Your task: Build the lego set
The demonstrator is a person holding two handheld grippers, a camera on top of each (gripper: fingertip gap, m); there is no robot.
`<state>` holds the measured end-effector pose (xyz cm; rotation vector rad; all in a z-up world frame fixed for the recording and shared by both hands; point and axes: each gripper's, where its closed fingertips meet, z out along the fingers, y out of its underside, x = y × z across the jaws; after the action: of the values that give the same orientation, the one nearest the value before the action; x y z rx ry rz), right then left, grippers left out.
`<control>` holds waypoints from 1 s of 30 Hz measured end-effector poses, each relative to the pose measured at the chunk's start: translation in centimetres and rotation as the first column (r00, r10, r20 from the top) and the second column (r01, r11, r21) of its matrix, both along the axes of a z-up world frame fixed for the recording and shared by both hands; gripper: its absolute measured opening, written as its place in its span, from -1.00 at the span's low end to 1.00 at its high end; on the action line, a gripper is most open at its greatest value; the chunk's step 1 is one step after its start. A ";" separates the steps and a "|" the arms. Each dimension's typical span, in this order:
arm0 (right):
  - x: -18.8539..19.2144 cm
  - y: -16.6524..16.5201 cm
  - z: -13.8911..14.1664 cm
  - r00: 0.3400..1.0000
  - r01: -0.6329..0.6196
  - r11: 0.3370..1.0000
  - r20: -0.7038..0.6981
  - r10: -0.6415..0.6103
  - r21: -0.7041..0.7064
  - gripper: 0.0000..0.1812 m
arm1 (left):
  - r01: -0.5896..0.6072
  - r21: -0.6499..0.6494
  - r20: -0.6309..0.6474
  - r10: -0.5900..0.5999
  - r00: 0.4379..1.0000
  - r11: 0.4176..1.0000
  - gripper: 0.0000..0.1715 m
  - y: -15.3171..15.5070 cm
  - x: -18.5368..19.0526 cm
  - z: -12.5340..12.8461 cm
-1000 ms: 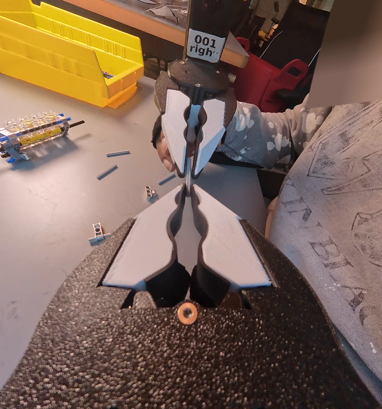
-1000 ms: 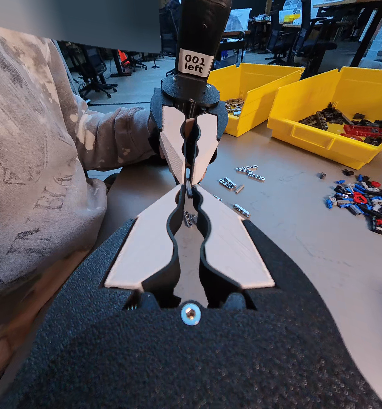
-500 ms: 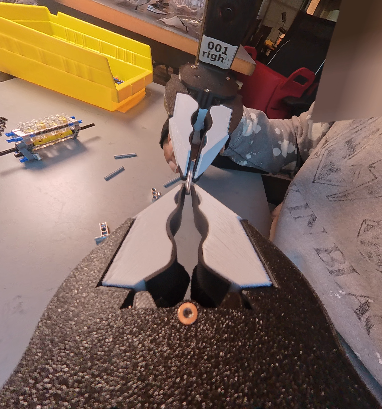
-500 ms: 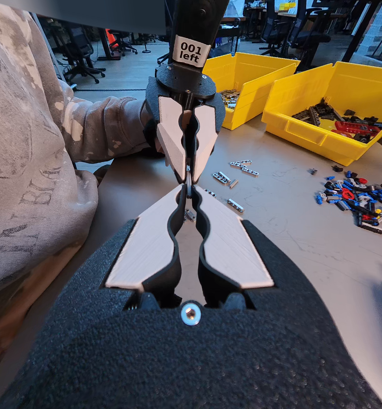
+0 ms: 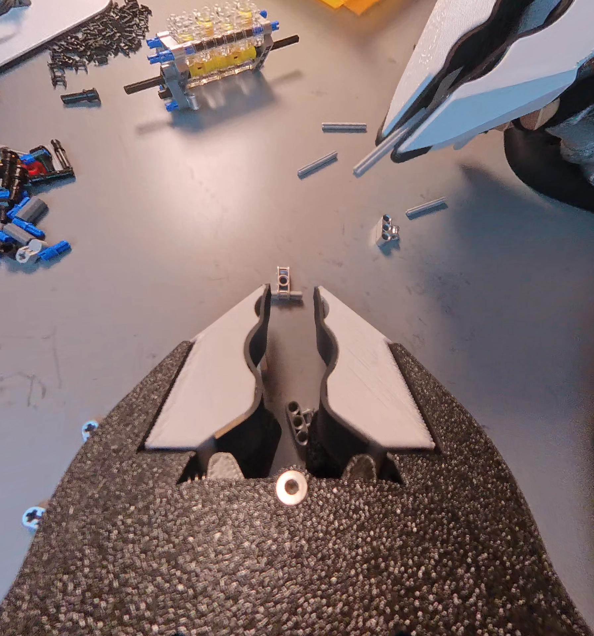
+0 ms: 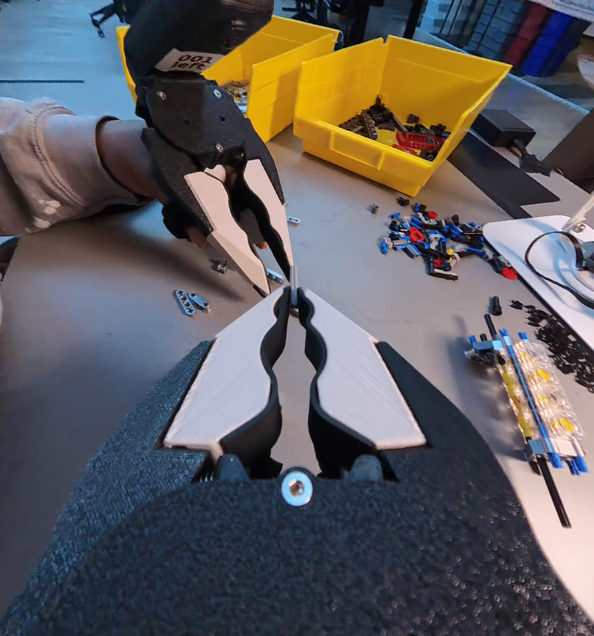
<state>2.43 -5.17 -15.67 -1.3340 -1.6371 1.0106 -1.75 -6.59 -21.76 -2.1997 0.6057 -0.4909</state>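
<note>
Gripping the thin grey plastic rod (image 6: 293, 283) tight, the right hand-held gripper (image 6: 292, 296) should hold steady while the wide-open, empty left hand-held gripper (image 5: 291, 288) hangs over the small grey plastic connector piece (image 5: 284, 284).

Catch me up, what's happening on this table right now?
A person holds both grippers over a grey table. The right gripper is shut on a thin grey plastic axle rod. The left gripper is open, its fingers either side of a small grey connector piece lying on the table. Loose grey rods lie nearby.
</note>
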 end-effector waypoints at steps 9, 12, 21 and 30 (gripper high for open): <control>0.2 1.1 0.1 0.998 0.058 0.998 0.008 -0.059 0.018 -0.98 | -0.023 -0.057 -0.145 0.015 0.989 0.998 -0.91 1.5 -0.2 -2.0; 0.2 1.2 0.4 0.998 0.068 0.998 -0.004 -0.068 0.018 -0.98 | -0.021 -0.052 -0.174 0.012 0.985 0.998 -0.93 1.6 -0.3 -2.0; -0.6 1.4 1.4 0.988 0.133 0.991 -0.085 -0.130 0.034 -0.98 | -0.124 0.165 0.282 0.074 0.957 0.978 -0.94 2.8 0.8 5.1; -0.9 2.3 2.2 0.965 0.221 0.974 -0.152 -0.211 0.050 -0.98 | -0.242 0.272 0.395 0.121 0.911 0.932 -0.94 3.5 1.5 7.9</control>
<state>1.58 -2.91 -13.43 -1.3291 -1.3712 0.8931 -0.23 -3.12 -13.82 -1.7737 0.2456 -0.6441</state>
